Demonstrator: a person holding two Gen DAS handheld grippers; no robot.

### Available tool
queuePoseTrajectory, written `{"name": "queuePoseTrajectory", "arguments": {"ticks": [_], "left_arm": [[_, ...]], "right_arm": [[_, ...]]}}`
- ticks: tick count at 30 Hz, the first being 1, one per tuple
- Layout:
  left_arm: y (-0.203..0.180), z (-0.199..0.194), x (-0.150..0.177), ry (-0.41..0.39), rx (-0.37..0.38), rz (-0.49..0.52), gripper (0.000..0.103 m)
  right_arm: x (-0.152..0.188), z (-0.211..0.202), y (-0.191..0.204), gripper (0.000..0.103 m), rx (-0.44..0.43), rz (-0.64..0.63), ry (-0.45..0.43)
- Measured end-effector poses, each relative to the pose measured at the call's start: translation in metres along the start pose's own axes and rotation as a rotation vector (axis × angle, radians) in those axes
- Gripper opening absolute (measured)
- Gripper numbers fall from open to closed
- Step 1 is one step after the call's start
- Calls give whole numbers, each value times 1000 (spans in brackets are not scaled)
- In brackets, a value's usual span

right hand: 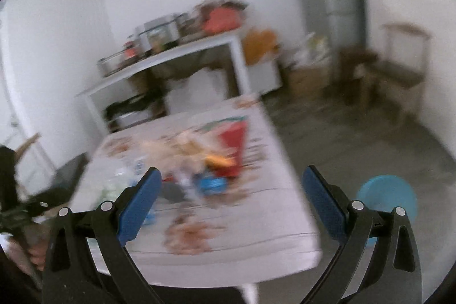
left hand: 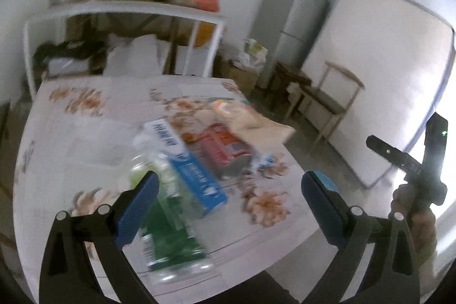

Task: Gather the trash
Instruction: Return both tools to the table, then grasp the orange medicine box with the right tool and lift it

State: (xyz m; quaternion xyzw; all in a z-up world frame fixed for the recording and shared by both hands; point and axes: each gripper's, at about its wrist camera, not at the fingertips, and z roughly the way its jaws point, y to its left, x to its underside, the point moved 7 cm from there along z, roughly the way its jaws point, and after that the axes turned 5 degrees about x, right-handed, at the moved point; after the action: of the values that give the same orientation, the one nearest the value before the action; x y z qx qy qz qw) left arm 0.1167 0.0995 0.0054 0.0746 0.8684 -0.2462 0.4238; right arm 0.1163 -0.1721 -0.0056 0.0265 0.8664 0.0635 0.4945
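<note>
Left gripper point(left hand: 229, 191) jaws wide apart, nothing held; green-labelled clear bottle point(left hand: 168, 221) lies on the floral table point(left hand: 71, 155) right by its left pad, blue/white box point(left hand: 185, 164) beside it, red can point(left hand: 225, 150) further back. Right gripper point(right hand: 230, 190) also spread, empty, trash blurred ahead. Only right view shows blue bin point(right hand: 387, 195) on floor.

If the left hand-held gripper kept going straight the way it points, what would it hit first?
Probably the green-labelled plastic bottle beside its left finger, or the tablecloth right of it; blur leaves depth unclear. The left hand-held gripper is open.
</note>
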Motion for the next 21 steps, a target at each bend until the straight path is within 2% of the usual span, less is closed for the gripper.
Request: {"name": "queuePoseTrajectory", "arguments": {"ticks": [3,7,13,18,20,21], "left_arm": [[36,-9,2,-41,-40,-88,98],[79,-12,3,-60,-73,-198,98],[127,-13,1,-71,-110,-292,98],[153,-15,0,-90,-122,-331,98],[161,-15,-1,-103,-134,-333,98],[163,-15,-2,-106,-137,-336,98]], "right_arm": [[1,12,35,94,-46,-49,48],[5,28,79,94,-26,-232,49],[12,69,111,93,-21,-416,80],[-37,79,110,93,-159,-314,59],[-58,100,108,93,-211,-261,114],[-63,116,109,93,-235,-246,179]]}}
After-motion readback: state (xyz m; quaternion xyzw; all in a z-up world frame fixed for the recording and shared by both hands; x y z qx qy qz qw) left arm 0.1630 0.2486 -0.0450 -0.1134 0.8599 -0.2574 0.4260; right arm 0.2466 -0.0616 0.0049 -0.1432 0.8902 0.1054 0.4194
